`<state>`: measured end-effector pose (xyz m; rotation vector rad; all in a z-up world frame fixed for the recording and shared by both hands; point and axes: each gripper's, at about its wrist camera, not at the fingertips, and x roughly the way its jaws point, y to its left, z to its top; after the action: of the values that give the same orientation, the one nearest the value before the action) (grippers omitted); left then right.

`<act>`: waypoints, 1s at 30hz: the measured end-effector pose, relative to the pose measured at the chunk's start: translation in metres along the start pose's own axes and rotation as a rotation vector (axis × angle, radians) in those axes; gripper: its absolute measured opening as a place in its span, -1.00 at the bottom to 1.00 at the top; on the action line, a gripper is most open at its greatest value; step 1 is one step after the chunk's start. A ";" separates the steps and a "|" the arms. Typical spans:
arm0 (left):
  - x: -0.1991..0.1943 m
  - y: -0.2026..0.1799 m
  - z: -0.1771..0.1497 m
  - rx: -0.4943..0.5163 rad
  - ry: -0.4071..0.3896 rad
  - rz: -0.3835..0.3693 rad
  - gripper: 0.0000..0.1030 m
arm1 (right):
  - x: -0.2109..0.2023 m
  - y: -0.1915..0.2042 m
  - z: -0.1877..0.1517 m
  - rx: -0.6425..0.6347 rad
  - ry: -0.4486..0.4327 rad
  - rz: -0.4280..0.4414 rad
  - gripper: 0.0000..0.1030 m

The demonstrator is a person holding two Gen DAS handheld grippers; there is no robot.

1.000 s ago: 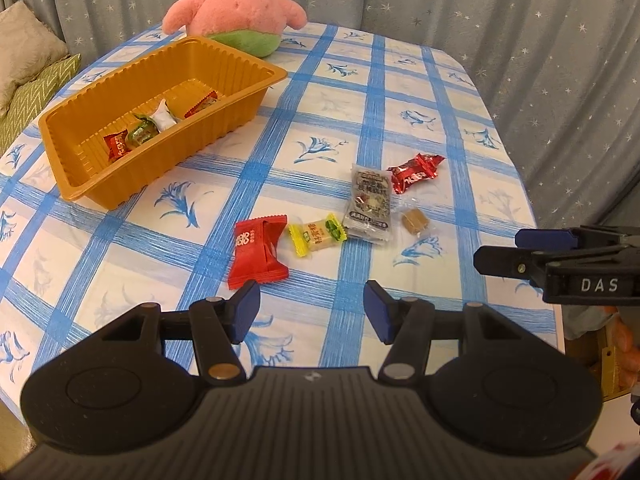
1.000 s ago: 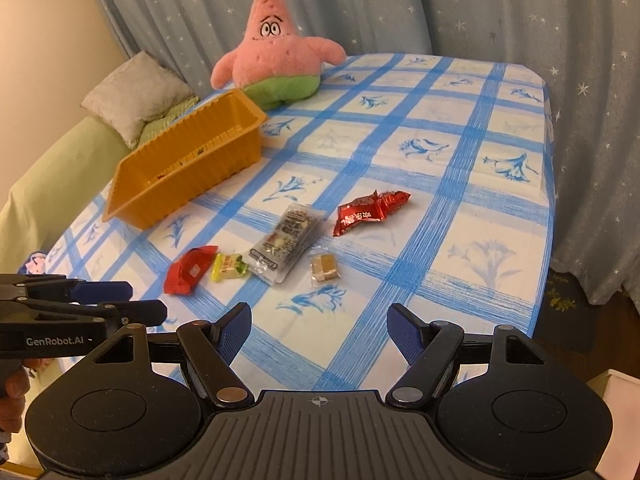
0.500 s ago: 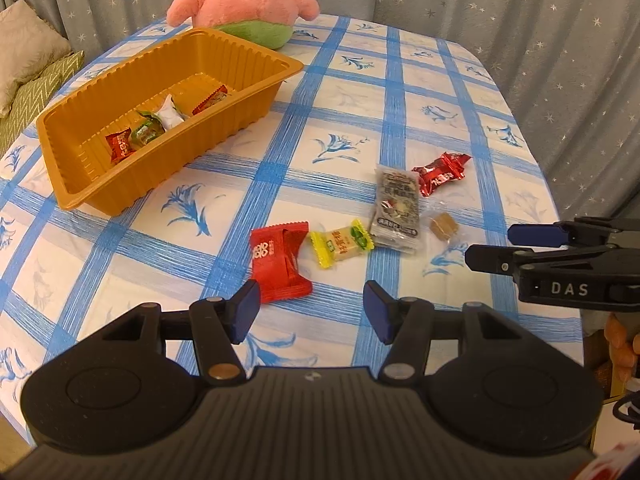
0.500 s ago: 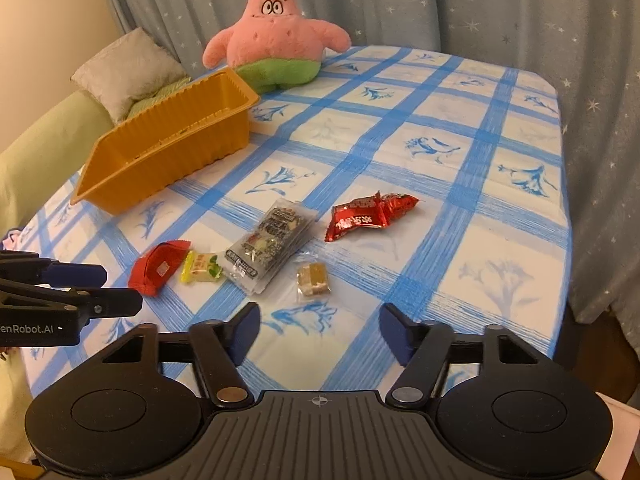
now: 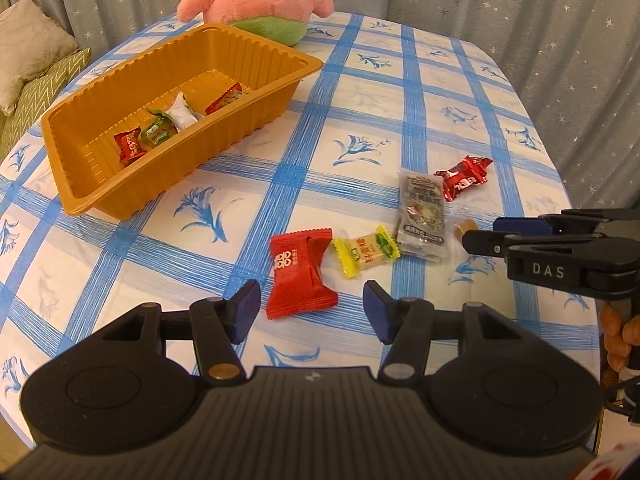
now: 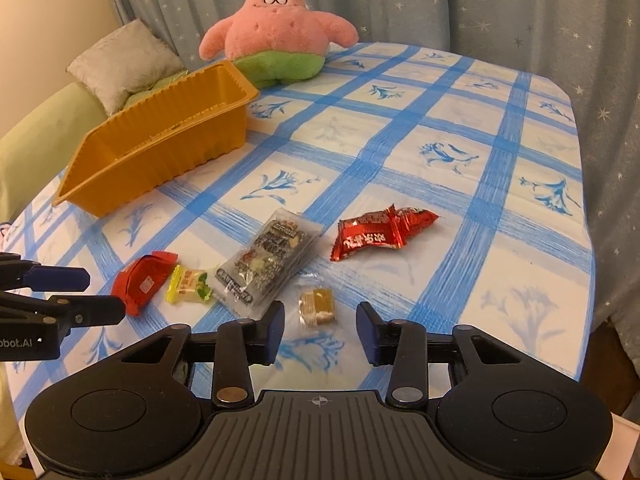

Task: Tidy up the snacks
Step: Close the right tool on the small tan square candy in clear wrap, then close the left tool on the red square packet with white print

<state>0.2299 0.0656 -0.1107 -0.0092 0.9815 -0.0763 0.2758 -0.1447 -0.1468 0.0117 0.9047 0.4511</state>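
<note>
Loose snacks lie on the blue-checked tablecloth: a red square packet point(image 5: 300, 274), a yellow candy point(image 5: 367, 251), a grey clear-wrapped packet point(image 5: 421, 210), a small brown candy point(image 6: 318, 305) and a red foil packet point(image 6: 380, 232). My left gripper point(image 5: 311, 312) is open just short of the red square packet, nothing between its fingers. My right gripper point(image 6: 320, 332) hovers just before the brown candy; its jaws are closing, with the pads clear of the candy. The orange tray point(image 5: 80, 200) at the left holds several wrapped candies.
A pink star plush toy point(image 6: 276, 28) sits at the table's far end behind the tray. Curtains hang behind and to the right. A cushion point(image 6: 120, 60) lies on a seat at the left. The table's edge runs along the right side.
Both grippers moved forward and down toward the snacks. The right jaws narrowed markedly and now sit close to the brown candy. The left jaws kept their width.
</note>
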 end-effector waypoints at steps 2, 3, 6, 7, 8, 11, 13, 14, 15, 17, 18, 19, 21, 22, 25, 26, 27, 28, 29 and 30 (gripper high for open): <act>0.001 0.001 0.001 0.001 0.001 0.003 0.05 | 0.003 0.002 0.001 -0.011 0.001 -0.007 -0.26; 0.002 0.002 0.001 0.002 0.001 0.003 0.05 | 0.005 0.003 0.001 -0.018 0.002 -0.013 -0.27; 0.003 0.002 0.001 0.003 0.001 0.003 0.05 | 0.010 0.006 0.001 -0.037 0.002 -0.031 -0.32; 0.002 0.002 0.001 0.003 0.001 0.003 0.05 | 0.012 0.007 0.001 -0.042 0.003 -0.034 -0.34; 0.003 0.002 0.002 0.004 0.001 0.004 0.05 | 0.013 0.008 0.001 -0.049 0.005 -0.035 -0.43; 0.008 0.004 0.004 0.009 0.001 -0.002 0.04 | 0.015 0.011 -0.001 -0.075 0.002 -0.045 -0.54; 0.013 0.004 0.007 0.007 0.006 -0.007 0.03 | 0.015 0.011 -0.001 -0.073 0.002 -0.044 -0.54; 0.016 0.005 0.008 0.005 0.010 -0.008 0.02 | 0.015 0.011 -0.001 -0.072 0.002 -0.044 -0.54; 0.019 0.005 0.009 0.004 0.011 -0.007 0.00 | 0.015 0.011 -0.001 -0.068 0.003 -0.042 -0.54; 0.026 0.007 0.011 0.002 0.023 -0.005 -0.14 | 0.016 0.012 -0.001 -0.066 0.003 -0.039 -0.54; 0.029 0.009 0.012 -0.001 0.030 -0.001 -0.16 | 0.015 0.011 -0.001 -0.066 0.004 -0.039 -0.54; 0.032 0.010 0.013 -0.004 0.034 0.000 -0.19 | 0.015 0.011 -0.001 -0.064 0.003 -0.039 -0.54; 0.036 0.013 0.014 -0.010 0.039 0.004 -0.25 | 0.015 0.010 -0.001 -0.060 0.004 -0.036 -0.54; 0.038 0.014 0.015 -0.012 0.040 0.003 -0.26 | 0.015 0.010 -0.001 -0.059 0.004 -0.035 -0.54; 0.043 0.016 0.016 -0.015 0.055 -0.011 -0.38 | 0.016 0.010 -0.001 -0.060 0.004 -0.035 -0.54; 0.044 0.015 0.016 -0.014 0.057 -0.015 -0.47 | 0.016 0.010 -0.001 -0.059 0.005 -0.035 -0.54; 0.045 0.015 0.016 -0.011 0.055 -0.015 -0.48 | 0.016 0.010 -0.001 -0.059 0.004 -0.035 -0.54; 0.044 0.015 0.015 -0.007 0.052 -0.013 -0.50 | 0.016 0.010 -0.001 -0.060 0.004 -0.035 -0.54; 0.044 0.014 0.015 -0.004 0.049 -0.010 -0.51 | 0.016 0.011 -0.001 -0.061 0.004 -0.035 -0.54; 0.044 0.014 0.015 0.001 0.046 -0.007 -0.52 | 0.016 0.010 -0.001 -0.061 0.003 -0.036 -0.54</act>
<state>0.2671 0.0759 -0.1395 -0.0102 1.0276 -0.0833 0.2796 -0.1294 -0.1571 -0.0608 0.8930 0.4451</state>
